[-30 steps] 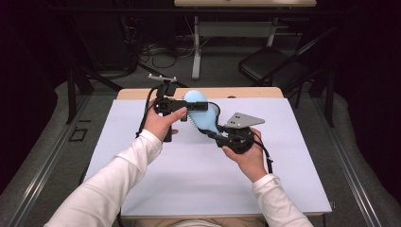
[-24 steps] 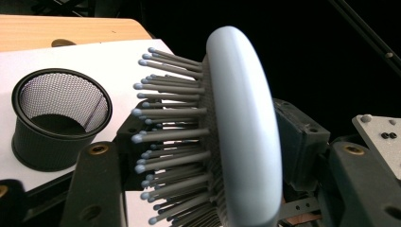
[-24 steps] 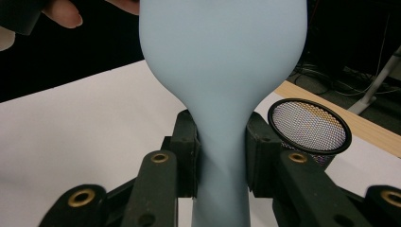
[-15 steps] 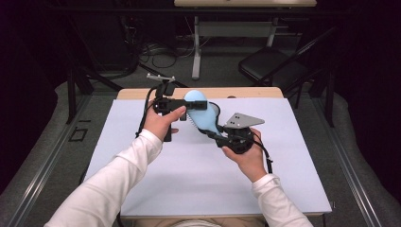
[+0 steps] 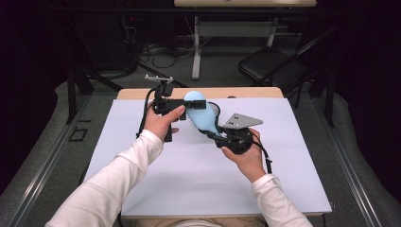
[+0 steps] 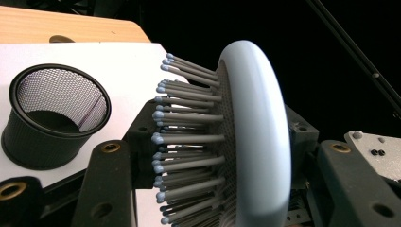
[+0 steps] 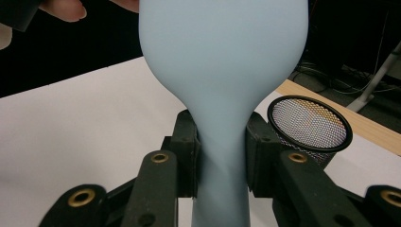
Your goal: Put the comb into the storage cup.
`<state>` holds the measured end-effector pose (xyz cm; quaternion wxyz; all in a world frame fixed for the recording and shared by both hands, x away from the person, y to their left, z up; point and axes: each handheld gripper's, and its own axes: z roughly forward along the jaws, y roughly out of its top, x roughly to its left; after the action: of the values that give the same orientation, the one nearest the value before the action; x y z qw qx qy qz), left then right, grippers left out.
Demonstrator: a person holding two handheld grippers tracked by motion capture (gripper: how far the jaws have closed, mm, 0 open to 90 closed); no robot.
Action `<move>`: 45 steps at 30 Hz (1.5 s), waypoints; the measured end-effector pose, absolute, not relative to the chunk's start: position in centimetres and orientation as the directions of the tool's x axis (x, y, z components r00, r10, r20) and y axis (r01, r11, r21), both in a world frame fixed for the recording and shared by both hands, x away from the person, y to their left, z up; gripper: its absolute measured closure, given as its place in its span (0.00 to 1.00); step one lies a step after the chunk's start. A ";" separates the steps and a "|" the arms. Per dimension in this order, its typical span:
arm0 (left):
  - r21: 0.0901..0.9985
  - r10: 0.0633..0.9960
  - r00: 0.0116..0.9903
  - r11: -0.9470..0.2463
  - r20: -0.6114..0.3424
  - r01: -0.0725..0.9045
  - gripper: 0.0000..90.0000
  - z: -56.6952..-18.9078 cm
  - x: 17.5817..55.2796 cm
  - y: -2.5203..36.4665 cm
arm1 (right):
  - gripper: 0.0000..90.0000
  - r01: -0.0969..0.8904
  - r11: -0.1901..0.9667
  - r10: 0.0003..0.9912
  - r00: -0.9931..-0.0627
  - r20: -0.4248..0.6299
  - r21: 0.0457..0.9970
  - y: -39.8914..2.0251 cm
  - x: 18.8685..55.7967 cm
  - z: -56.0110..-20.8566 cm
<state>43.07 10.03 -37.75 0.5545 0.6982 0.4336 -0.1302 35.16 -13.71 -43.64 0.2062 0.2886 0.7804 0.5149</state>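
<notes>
Blue hairbrush (image 7: 222,71) bears no readable writing.

Hairbrush (image 5: 198,111) above the white mat (image 5: 198,189), mesh cup (image 7: 308,124) just behind it, between both claws.

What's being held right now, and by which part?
The light blue hairbrush: the right gripper clamps its handle neck; the left gripper has just been closing around its head.
</notes>
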 end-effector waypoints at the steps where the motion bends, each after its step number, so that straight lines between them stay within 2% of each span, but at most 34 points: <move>1: 0.658 0.462 0.587 -0.008 -0.665 0.753 0.51 -37.8 43.1 10.0 | 0.78 0.238 0.303 0.663 -0.748 -0.024 0.923 -13.7 35.2 -43.7; 37: 0.606 0.478 0.532 0.001 -0.698 0.795 0.55 -37.6 43.3 9.5 | 0.76 0.265 0.277 0.673 -0.739 0.010 0.923 -13.8 35.5 -44.1; 45: 0.608 0.489 0.529 0.004 -0.694 0.794 0.55 -37.7 43.6 9.6 | 0.72 0.274 0.263 0.680 -0.733 0.024 0.925 -14.0 35.6 -44.0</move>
<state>43.57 9.56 -37.65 0.5354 0.6911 0.4641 -0.1425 35.58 -13.96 -44.03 0.1941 0.3095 0.7707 0.5221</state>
